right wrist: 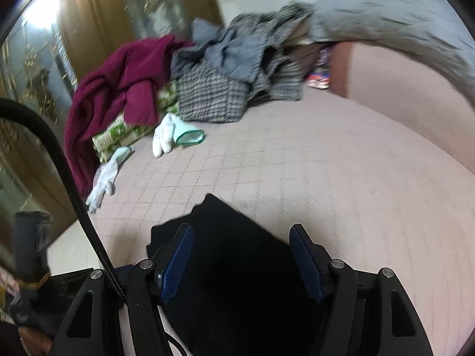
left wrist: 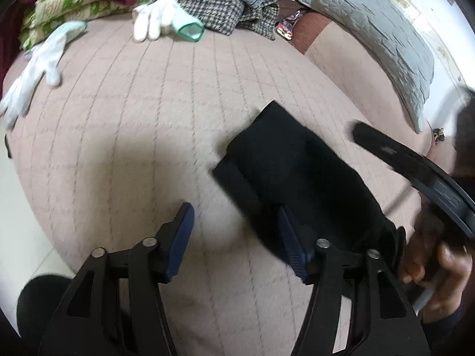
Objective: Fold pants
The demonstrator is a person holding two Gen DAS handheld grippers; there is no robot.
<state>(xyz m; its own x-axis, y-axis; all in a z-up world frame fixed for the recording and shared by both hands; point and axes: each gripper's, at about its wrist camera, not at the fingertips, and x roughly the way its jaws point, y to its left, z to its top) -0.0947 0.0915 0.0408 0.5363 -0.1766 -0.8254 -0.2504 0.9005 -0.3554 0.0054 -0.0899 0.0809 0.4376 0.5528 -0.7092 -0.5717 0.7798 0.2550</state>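
Item: black pants, lying folded into a small rectangle on the pink quilted bedspread. You are holding your left gripper open, empty, its right pad at the pants' edge. You are holding your right gripper open above the pants, gripping nothing.

Left hand-held gripper gaping, empty; right hand-held gripper likewise

a home bedroom: quilted bed cover, heaped clothes, a grey pillow, wooden wardrobe doors.
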